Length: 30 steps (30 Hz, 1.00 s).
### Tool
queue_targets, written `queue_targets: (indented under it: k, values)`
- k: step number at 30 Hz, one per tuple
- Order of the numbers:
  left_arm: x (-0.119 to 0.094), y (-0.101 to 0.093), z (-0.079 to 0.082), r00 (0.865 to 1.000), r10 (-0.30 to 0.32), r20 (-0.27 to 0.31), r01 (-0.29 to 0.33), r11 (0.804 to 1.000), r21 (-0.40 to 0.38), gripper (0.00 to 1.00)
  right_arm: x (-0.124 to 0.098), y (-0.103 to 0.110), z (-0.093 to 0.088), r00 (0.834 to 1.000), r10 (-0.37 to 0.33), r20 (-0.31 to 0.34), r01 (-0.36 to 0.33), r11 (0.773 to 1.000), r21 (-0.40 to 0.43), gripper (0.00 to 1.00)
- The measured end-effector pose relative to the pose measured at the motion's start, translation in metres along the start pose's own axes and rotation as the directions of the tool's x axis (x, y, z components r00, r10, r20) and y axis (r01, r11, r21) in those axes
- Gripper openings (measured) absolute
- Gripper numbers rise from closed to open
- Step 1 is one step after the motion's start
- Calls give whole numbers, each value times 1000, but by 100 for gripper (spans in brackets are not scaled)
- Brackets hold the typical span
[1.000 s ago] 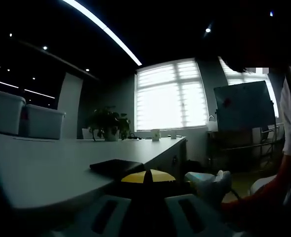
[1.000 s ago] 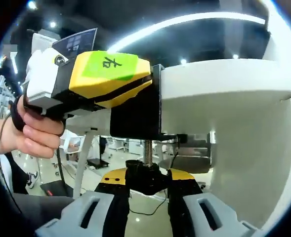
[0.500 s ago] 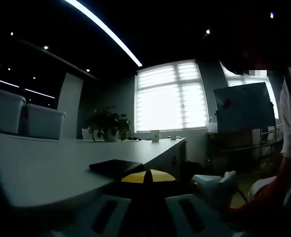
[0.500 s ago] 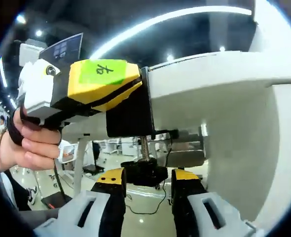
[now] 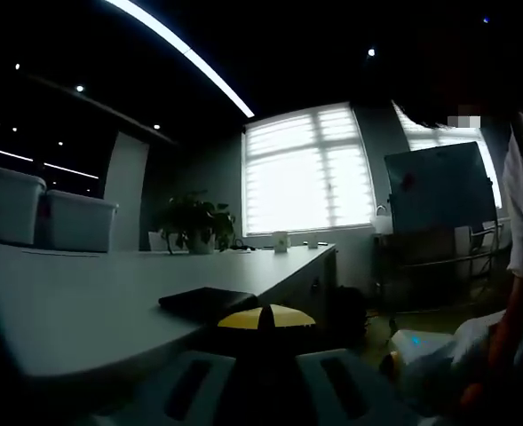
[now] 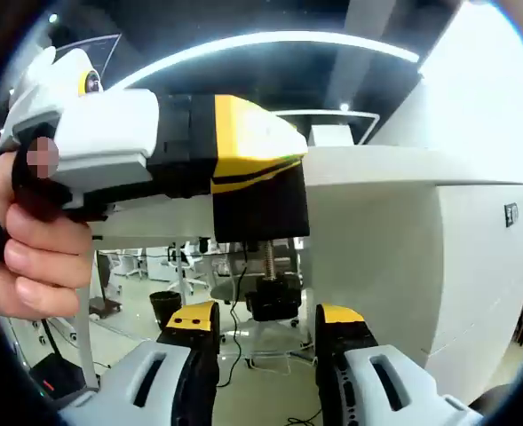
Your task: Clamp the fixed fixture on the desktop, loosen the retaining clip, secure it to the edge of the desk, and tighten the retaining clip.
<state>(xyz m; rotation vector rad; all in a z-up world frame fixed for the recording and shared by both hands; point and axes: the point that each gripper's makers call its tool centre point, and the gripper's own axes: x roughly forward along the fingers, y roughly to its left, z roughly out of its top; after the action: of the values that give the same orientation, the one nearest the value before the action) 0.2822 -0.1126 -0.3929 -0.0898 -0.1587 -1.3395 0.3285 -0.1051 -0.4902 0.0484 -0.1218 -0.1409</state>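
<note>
The black clamp fixture (image 6: 261, 209) sits on the edge of the white desk (image 6: 376, 169). My left gripper (image 6: 261, 155), held by a hand (image 6: 26, 257), is shut on its body. The fixture's threaded screw (image 6: 268, 259) hangs below the edge and ends in a black knob (image 6: 273, 304). My right gripper (image 6: 265, 321) is open, its yellow-tipped jaws standing either side of the knob with a gap on each side. In the left gripper view the left gripper (image 5: 265, 318) is closed, and the fixture's top plate (image 5: 203, 300) lies flat on the desk top (image 5: 83, 293).
Two white bins (image 5: 48, 213), a potted plant (image 5: 194, 222) and a cup (image 5: 281, 241) stand far back on the desk. A whiteboard (image 5: 439, 191) is at the right. The desk's white side panel (image 6: 394, 266) stands right of the knob. Office chairs (image 6: 141, 266) show under the desk.
The right gripper's jaws have spread apart and come off the knob they were closed around. The right gripper view has shifted lower and closer. The left gripper still holds the fixture.
</note>
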Motion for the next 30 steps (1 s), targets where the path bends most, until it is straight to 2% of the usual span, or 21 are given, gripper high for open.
queue_targets:
  k: [3, 6, 10, 13, 15, 18, 20, 23, 27, 30]
  values:
    - [0, -1, 0, 1000, -2, 5, 2, 1000, 0, 1, 5, -2, 3, 1000, -10, 15, 11, 1000, -14, 36]
    - [0, -1, 0, 1000, -4, 7, 4, 1000, -3, 1, 11, 1, 8, 1000, -5, 22, 4, 1000, 6, 35]
    - [0, -1, 0, 1000, -5, 2, 5, 1000, 3, 1, 18, 1, 10, 1000, -15, 21, 16, 998, -55, 26]
    - [-1, -1, 0, 1000, -3, 4, 3, 1000, 2, 1, 18, 2, 10, 1000, -7, 23, 9, 997, -77, 26]
    - [-1, -1, 0, 1000, -2, 5, 2, 1000, 1, 1, 18, 2, 9, 999, 17, 31, -14, 997, -75, 26]
    - [-1, -1, 0, 1000, -2, 7, 2, 1000, -1, 1, 18, 6, 10, 992, 102, 69, -95, 991, -97, 26]
    - [-1, -1, 1, 1000, -1, 9, 1, 1000, -5, 1, 17, 9, 9, 978, 196, 71, -191, 979, -73, 26]
    - [-1, -1, 0, 1000, 0, 4, 0, 1000, -7, 1, 16, 10, 9, 957, 283, 65, -278, 957, -79, 26]
    - [-1, -1, 0, 1000, -1, 1, 1, 1000, -8, 1, 16, 15, 9, 904, 425, 53, -422, 905, -57, 26]
    - [-1, -1, 0, 1000, 0, 0, 0, 1000, -6, 1, 16, 17, 9, 865, 500, 38, -497, 865, -76, 26]
